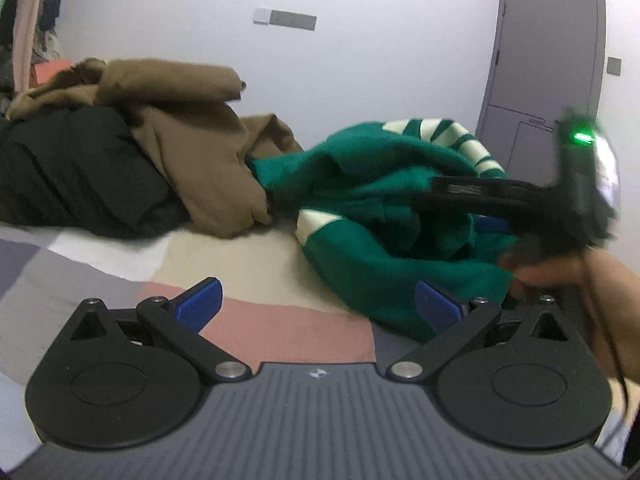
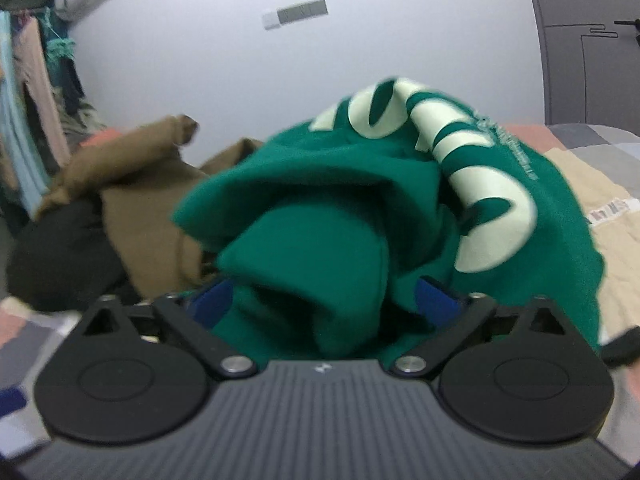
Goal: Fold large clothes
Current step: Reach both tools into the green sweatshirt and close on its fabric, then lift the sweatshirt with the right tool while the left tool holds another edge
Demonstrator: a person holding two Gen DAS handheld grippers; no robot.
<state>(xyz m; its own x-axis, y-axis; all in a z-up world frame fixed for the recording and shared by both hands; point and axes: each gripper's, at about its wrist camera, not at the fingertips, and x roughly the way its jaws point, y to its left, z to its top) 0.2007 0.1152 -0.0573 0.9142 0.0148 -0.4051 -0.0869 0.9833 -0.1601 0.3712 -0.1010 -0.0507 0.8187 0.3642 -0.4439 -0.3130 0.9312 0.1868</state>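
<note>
Both grippers spread wide: left gripper (image 1: 318, 304) w/ nothing btwn its blue pads over the patchwork bed cover (image 1: 256, 264), right gripper (image 2: 324, 300) straddling a bunched fold of the green sweatshirt (image 2: 340, 240), pads not pressing, sweatshirt crumpled on bed beside brown garment (image 1: 180, 120) & black one (image 1: 72, 168).

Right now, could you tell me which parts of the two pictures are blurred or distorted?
Left wrist view: the right gripper is smeared by motion, the green sweatshirt slightly soft, and the door bowed by the fisheye. Right wrist view: the sweatshirt and brown garment are blurred; the gripper's own body stays sharp.
</note>
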